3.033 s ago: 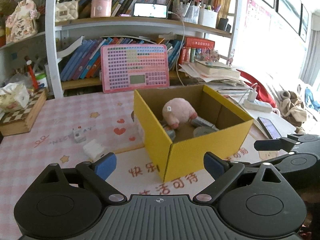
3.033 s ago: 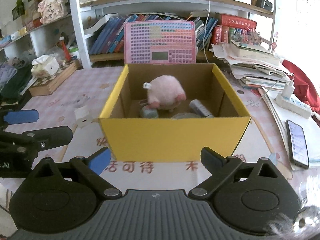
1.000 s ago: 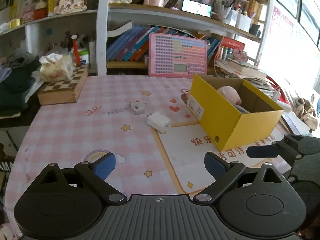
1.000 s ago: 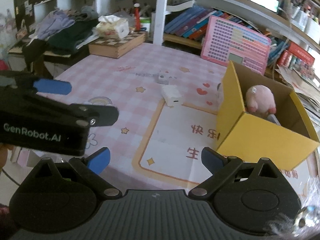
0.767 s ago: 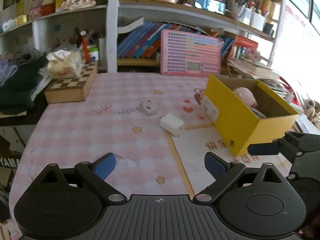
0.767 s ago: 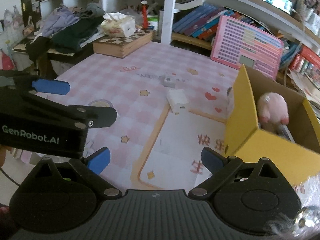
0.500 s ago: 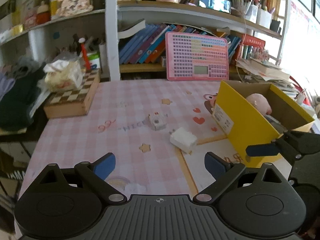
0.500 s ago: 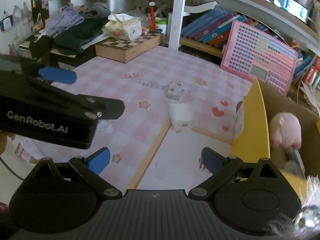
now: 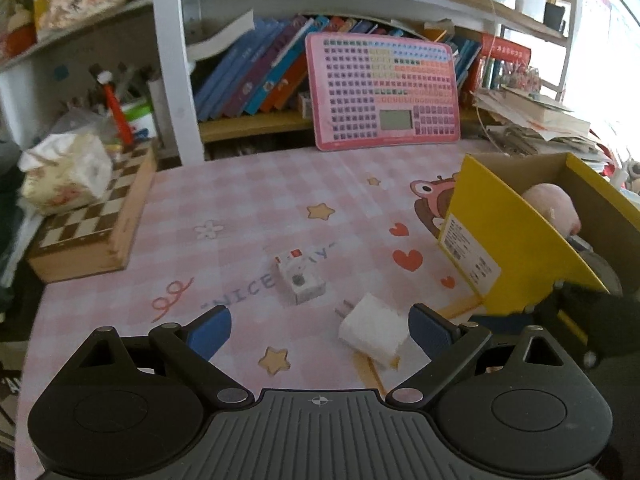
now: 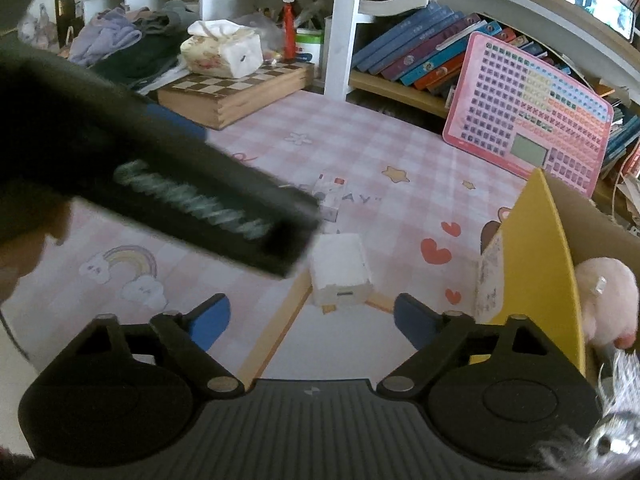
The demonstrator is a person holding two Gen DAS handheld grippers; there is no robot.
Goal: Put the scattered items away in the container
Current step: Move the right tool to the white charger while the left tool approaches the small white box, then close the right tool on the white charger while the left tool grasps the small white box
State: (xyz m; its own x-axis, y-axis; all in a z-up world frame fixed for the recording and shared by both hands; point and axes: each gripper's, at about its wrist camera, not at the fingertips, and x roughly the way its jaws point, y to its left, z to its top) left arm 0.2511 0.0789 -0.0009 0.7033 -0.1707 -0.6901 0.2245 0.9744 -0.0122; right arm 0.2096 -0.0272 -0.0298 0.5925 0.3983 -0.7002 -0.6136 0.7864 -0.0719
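While spread wide with nothing between the pads, left gripper [image 9: 319, 329] and right gripper [image 10: 311, 319] both hang low in frame over the pink checked tablecloth [image 9: 240, 208]. White charger block [image 9: 374, 334]: boxy, matte, prongs toward upper left, lying lower centre beside the right blue pad. Small white cube [image 9: 300, 278] just above it. Yellow cardboard box [image 9: 516, 248] at right, holding pink plush [image 9: 554, 206].

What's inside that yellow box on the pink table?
In the yellow box a pink plush toy shows, with a grey round object beside it. The box's near wall hides the rest of the floor.
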